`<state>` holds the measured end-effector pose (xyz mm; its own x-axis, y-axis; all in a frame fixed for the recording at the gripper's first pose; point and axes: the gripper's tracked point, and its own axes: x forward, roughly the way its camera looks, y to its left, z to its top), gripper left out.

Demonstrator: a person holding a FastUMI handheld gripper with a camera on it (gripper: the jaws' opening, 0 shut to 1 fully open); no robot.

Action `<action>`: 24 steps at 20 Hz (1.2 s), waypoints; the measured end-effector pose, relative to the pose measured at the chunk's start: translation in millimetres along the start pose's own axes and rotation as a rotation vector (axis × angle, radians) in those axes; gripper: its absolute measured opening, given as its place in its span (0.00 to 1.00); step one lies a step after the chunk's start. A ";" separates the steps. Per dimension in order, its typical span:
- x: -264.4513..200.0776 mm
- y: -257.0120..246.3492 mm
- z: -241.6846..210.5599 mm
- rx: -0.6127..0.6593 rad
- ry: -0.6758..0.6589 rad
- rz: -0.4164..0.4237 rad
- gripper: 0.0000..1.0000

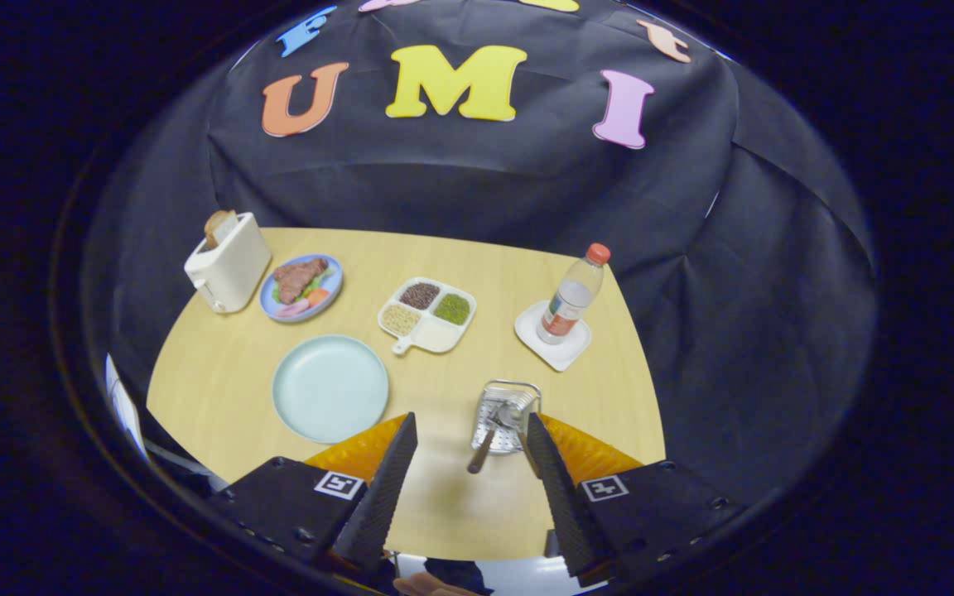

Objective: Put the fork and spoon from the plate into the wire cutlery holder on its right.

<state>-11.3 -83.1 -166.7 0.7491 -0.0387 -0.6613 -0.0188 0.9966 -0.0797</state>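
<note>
Between the wide-open, empty tool [470, 440] fingers, cutlery holder [506, 416] with utensils.

Cutlery [489, 434] in holder [507, 414]: indistinct.

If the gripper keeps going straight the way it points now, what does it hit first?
Probably the wire cutlery holder, which stands just ahead between the open fingers of the gripper, with cutlery handles sticking out of it. Depth is hard to judge here.
</note>
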 end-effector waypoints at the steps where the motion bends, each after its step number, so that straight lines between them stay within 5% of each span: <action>1: -7.1 13.4 6.8 0.019 -0.024 0.007 0.82; 8: -49.7 74.3 48.4 0.133 -0.194 0.025 0.93; 16: -110.7 107.0 100.6 0.163 -0.471 0.018 0.95; 24: -156.6 118.8 124.3 0.085 -0.655 -0.029 0.95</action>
<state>-48.6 50.4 20.1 0.9969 -0.0403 -0.0670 0.0395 0.9991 -0.0132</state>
